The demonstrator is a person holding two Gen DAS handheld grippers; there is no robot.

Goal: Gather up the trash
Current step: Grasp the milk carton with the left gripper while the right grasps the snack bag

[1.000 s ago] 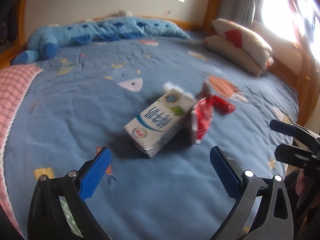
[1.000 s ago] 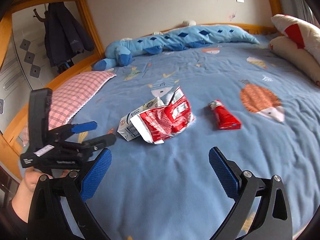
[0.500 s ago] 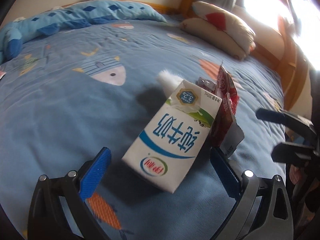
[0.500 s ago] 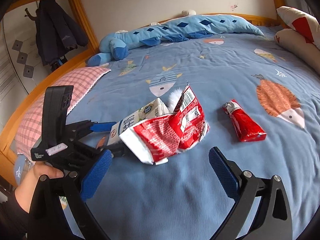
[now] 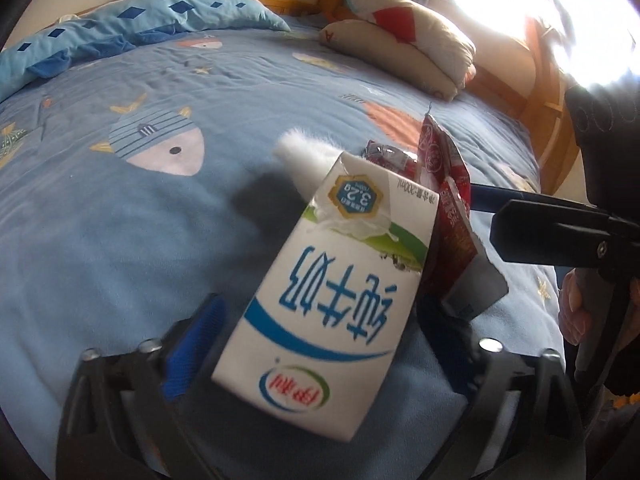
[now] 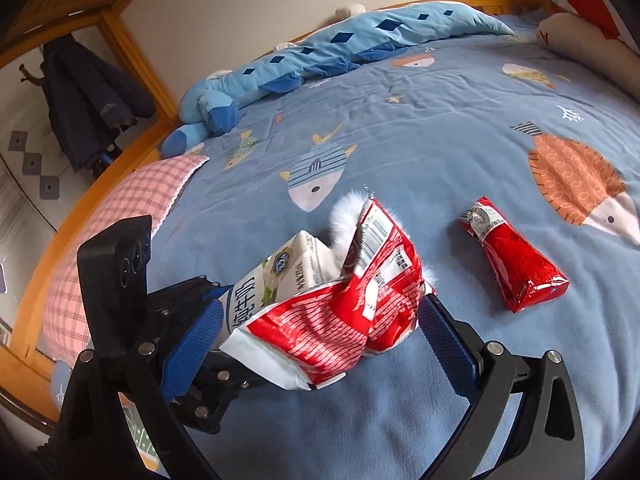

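A white milk carton [image 5: 332,292] with blue characters lies on the blue bedspread, between the open fingers of my left gripper [image 5: 316,320]. A crumpled red snack bag [image 6: 340,312] leans against the carton's right side and sits between the open fingers of my right gripper [image 6: 316,340]. The carton also shows in the right wrist view [image 6: 276,280], with the left gripper's fingers [image 6: 208,292] at its left. A white fluffy piece [image 5: 304,156] lies behind the carton. A smaller red wrapper [image 6: 512,260] lies apart to the right.
A long blue plush toy [image 6: 320,52] lies along the far wall. Two cream and red pillows [image 5: 404,52] sit at the far right. A pink checked pillow [image 6: 120,216] lies at the left by the wooden bed frame [image 6: 92,192].
Both grippers have moved forward and down to the trash pile. The carton now sits between my left fingers and the red bag between my right fingers.
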